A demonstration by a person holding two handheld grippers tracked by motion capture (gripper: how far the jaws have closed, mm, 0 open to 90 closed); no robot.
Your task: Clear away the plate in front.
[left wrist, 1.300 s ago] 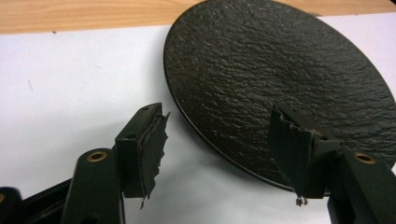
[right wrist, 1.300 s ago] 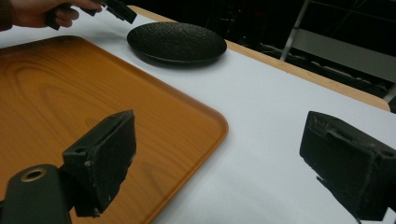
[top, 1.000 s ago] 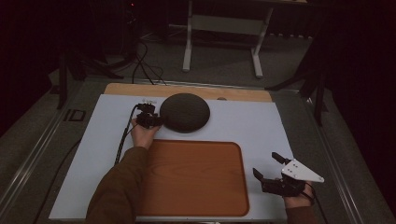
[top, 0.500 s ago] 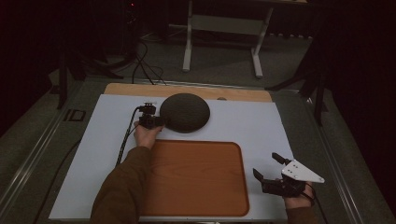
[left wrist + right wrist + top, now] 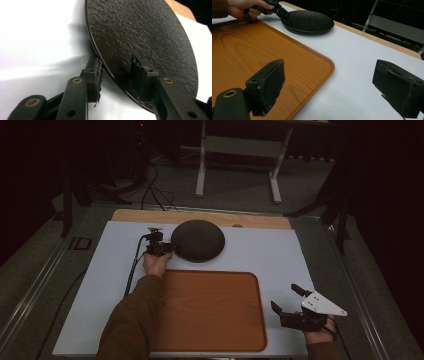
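Note:
A dark, rough-textured round dish (image 5: 198,240) lies flat on the white table cover, just beyond the wooden tray (image 5: 210,315). My left gripper (image 5: 167,248) is at the dish's left rim. In the left gripper view, its jaws straddle that rim of the dish (image 5: 145,37), one outside the edge and one over the top surface, with a gap between them; the gripper (image 5: 117,63) is open. My right gripper (image 5: 285,298) hovers open near the tray's right front corner, holding nothing. The right gripper view shows its pads (image 5: 269,85) wide apart, with the dish (image 5: 308,21) and the left gripper (image 5: 283,13) far off.
The orange wooden tray (image 5: 249,50) has nothing on it and takes up the table's front middle. White table cover (image 5: 270,255) stretches right of the dish. A cable (image 5: 132,267) trails from the left gripper. A metal stand (image 5: 237,145) is on the floor beyond the table.
My left gripper has edged right, up to the dish's rim. The right gripper has stayed still.

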